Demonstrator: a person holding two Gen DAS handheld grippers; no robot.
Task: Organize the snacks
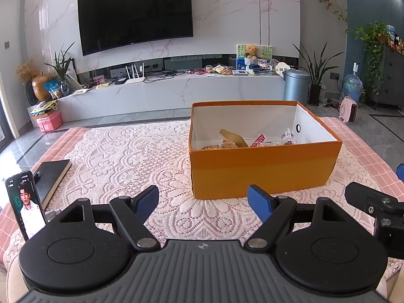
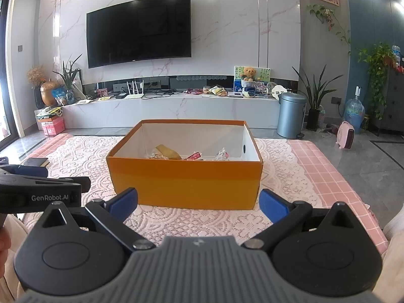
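Observation:
An orange cardboard box (image 1: 262, 169) with a white inside stands on the lace-covered table; it also shows in the right wrist view (image 2: 186, 184). Several wrapped snacks (image 1: 234, 141) lie on its floor, also seen from the right (image 2: 171, 153). My left gripper (image 1: 203, 203) is open and empty, held over the cloth in front of the box's left corner. My right gripper (image 2: 198, 204) is open and empty, held close in front of the box's near wall. The right gripper's body (image 1: 378, 207) shows at the left view's right edge.
A phone (image 1: 25, 204) stands upright at the near left, next to a dark book (image 1: 50, 176). The lace cloth (image 1: 121, 156) lies over a pink checked table cover (image 2: 328, 176). Beyond the table are a TV cabinet (image 2: 176, 108) and a grey bin (image 2: 290, 115).

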